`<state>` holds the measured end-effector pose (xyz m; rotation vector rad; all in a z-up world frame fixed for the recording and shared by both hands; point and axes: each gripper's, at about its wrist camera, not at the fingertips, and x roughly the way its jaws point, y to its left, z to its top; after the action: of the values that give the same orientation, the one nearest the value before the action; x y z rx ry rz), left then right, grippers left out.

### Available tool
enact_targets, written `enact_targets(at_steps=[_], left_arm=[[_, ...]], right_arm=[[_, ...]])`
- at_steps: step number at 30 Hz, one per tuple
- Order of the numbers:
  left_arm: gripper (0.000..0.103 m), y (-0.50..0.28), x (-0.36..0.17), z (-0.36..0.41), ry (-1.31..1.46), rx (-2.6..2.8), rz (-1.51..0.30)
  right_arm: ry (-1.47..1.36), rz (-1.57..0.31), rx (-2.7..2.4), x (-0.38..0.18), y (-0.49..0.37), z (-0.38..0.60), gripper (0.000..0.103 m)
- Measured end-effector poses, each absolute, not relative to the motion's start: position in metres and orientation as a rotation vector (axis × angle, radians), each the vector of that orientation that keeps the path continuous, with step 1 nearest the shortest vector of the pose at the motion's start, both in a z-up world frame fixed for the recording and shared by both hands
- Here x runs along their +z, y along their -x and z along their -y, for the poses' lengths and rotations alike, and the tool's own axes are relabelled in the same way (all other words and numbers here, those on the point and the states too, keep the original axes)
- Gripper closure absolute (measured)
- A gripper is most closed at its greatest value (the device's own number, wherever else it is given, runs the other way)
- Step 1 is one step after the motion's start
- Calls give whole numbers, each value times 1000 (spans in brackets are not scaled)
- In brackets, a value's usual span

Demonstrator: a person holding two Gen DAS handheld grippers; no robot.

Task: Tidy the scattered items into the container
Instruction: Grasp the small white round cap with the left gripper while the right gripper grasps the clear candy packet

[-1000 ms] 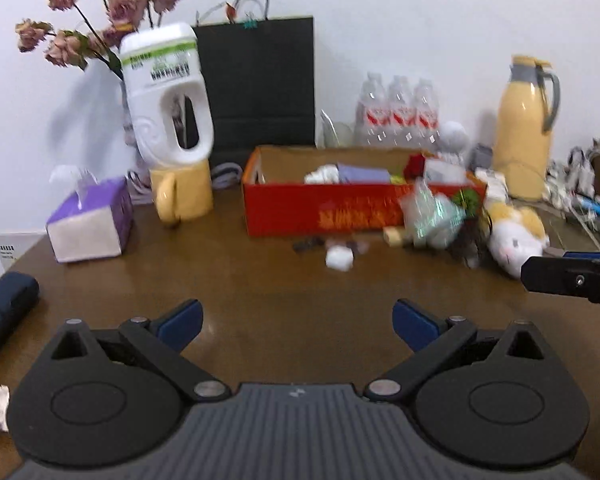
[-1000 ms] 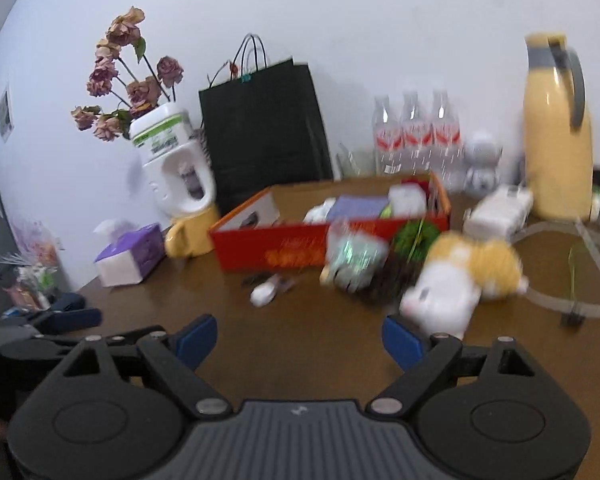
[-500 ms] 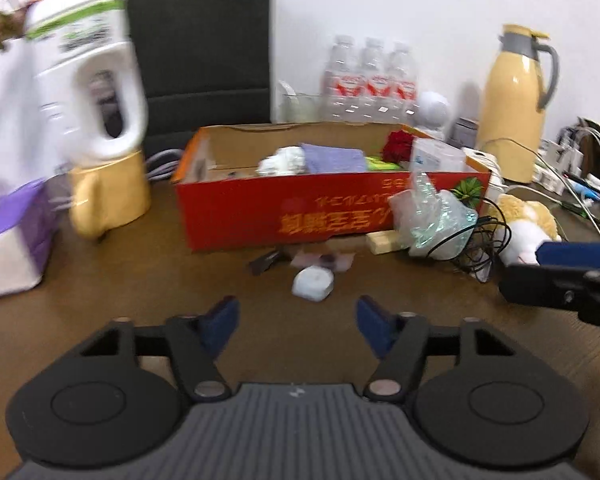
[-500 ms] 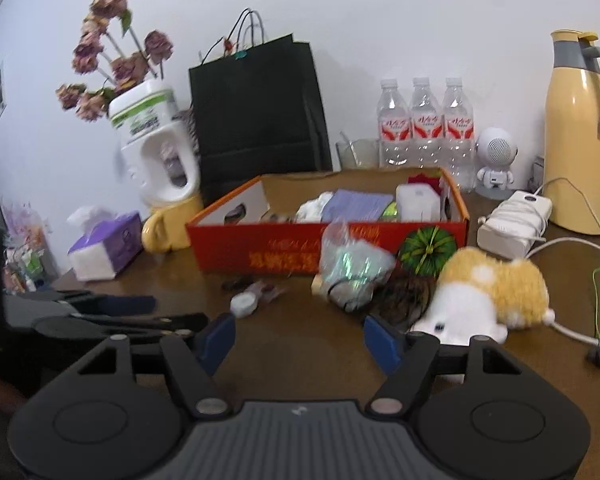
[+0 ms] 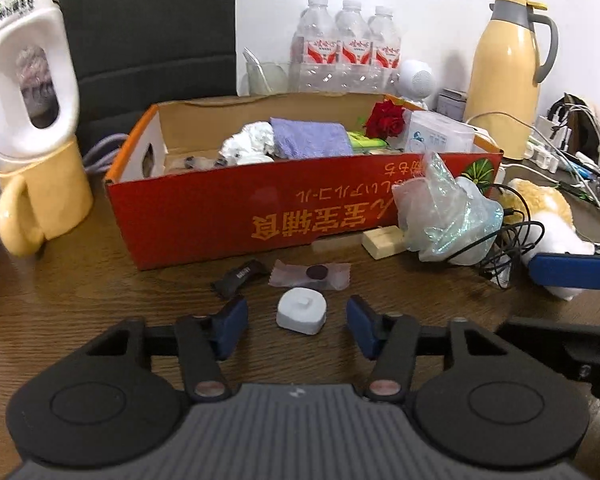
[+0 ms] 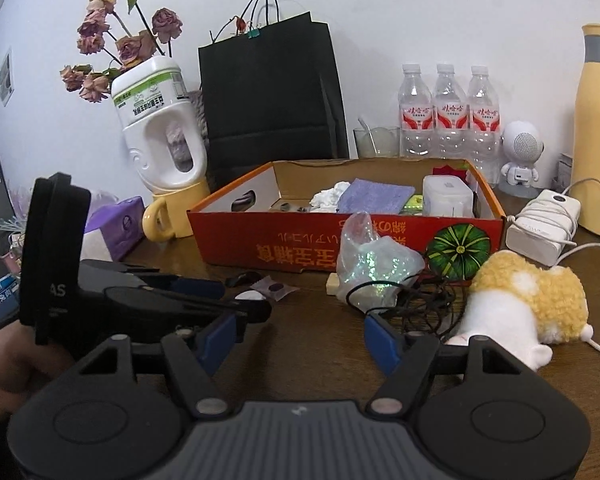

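Item: small white puck (image 5: 301, 316), flat on the table (image 5: 100, 280), just in front of the red cardboard box (image 5: 300, 216) that serves as the container.

Left hand-held gripper (image 5: 298, 322): fingers apart, one on each side of the puck, neither pad seen touching it. Empty.

Right hand-held gripper (image 6: 300, 334): fingers apart, empty, hovering over bare table near the tangled black cable (image 6: 412, 304) and the plush toy (image 6: 528, 300).

Also loose near the box: dark wrapper (image 5: 242, 276), clear sachet with a dark disc (image 5: 312, 274), wooden block (image 5: 382, 242), crumpled plastic bag (image 5: 448, 216).

Risks, as judged from this position:
- The puck is low and rounded. If you close too high, the pads will likely ride over its edge and squirt it forward into the sachet or under the box wall.
- The sachet and wrapper lie just beyond the puck. Push too far and you may pinch one along with it.
- Your right fingertip sits close to the cable loops. A careless advance could snag them and drag the bag.
- The box front wall is tall, so lift well clear before crossing it.
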<state>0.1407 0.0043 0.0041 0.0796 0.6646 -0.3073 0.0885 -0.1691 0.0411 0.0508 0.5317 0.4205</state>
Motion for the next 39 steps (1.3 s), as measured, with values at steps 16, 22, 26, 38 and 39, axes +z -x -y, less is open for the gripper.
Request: enact_targets(at_steps=[16,22,26,38,39], left_arm=[[76,-113,17,-48,2,-111,-616],[76,-105,22,-65,49,-49,-593],[76,-108,18,-68,59,-40,-600],[76,-91,20,-58,42,-28,-567],[76,-85,21,-54,38,-22,-561]], right_arm=[[105,-519,531,36,-129,121,40],[214,-558,560,27,-168,88,52],[256,-598,562,21,-182,75,69],[178,-650,538,22,-179,82,87],[170,-650,534,23,-176,82,88]])
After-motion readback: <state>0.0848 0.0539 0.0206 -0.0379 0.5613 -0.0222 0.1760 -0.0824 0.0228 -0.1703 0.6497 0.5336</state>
